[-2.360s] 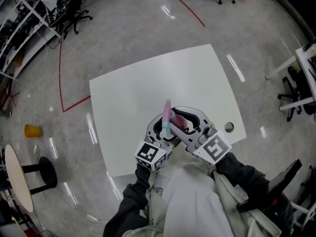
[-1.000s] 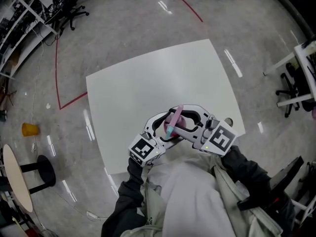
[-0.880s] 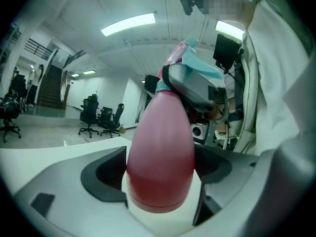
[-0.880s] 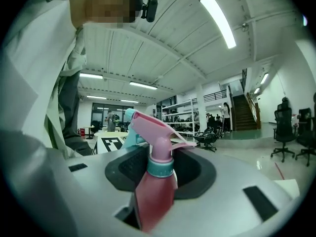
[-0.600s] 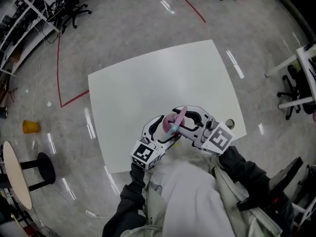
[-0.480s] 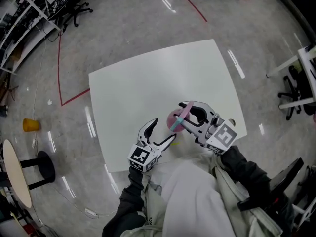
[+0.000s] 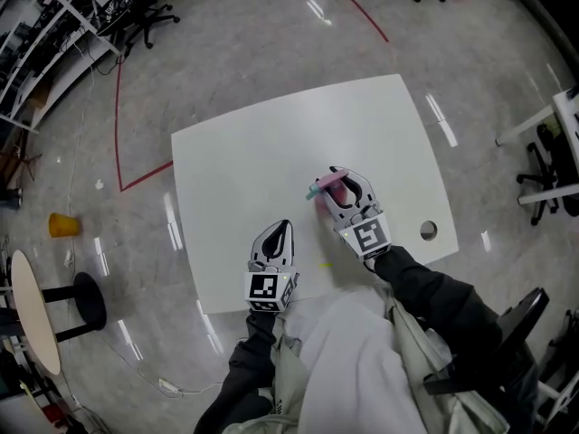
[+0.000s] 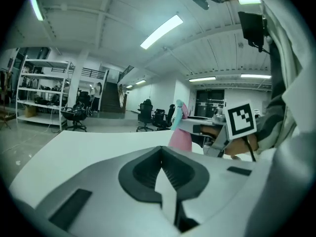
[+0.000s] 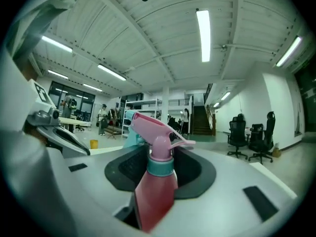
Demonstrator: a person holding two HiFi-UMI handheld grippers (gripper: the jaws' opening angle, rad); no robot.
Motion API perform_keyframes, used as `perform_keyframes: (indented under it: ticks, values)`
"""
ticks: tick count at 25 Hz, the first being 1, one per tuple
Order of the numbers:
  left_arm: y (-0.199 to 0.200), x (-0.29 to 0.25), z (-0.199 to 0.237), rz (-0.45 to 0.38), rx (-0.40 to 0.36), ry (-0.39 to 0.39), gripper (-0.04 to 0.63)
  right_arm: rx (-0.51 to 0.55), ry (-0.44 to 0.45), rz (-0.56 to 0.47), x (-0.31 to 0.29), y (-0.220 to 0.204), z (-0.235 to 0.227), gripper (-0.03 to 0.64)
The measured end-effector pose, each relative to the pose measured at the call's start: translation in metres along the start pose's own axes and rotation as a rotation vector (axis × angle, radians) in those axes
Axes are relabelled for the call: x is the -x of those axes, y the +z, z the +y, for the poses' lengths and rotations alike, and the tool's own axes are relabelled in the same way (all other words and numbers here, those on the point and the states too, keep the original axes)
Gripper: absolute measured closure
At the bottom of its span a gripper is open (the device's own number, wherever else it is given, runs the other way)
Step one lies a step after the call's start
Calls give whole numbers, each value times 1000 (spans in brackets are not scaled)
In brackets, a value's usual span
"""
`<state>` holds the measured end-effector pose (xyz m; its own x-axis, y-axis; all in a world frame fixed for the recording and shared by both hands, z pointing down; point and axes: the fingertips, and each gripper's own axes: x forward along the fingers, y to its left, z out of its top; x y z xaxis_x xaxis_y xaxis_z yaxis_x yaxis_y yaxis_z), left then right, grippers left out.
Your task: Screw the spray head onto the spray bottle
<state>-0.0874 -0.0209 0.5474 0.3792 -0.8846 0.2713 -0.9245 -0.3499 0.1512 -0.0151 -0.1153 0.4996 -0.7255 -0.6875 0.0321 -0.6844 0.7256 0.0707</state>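
Bottle [image 9: 154,194] (spray head [image 9: 154,127] on top) sits pinched between my right tongs [image 7: 337,181]. Beside them, my left tongs [image 7: 281,229] just snapped together, empty.

The left gripper [image 7: 279,231] points forward. Its jaws have just closed tight together, with nothing between the fingers. The right gripper [image 7: 338,181] sits level, and its fingers squeeze the spray bottle [image 9: 154,189] from both sides.
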Motion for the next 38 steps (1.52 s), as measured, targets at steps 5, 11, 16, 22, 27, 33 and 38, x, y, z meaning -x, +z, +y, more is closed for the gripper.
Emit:
perform_keyframes:
  ticks: [5,11,16,22,27,33,38]
  values:
    - [-5,2,3,16,5,-9,589,100,-23,-53,6,-3,9,482]
    - [-4,-2,-2,28,-7,-26,589,14,-41,-64,35,1,-7,400]
    - [-12,-1,0,41,16,-31,589,44,-58,97,84,-34,-22,400]
    - [-17,-2,-4,60,32,-46,589,28,-76,207,114,-51,-15,621]
    - [-21,-3,-9,71,32,-60,589,52,-51,247,108,-54,-3,621]
    - [-27,0,-9,89,41,-64,589,-4,-68,282,112,-72,-8,622]
    - [-29,-3,-10,98,36,-74,589,-16,-69,290,111,-75,-10,621]
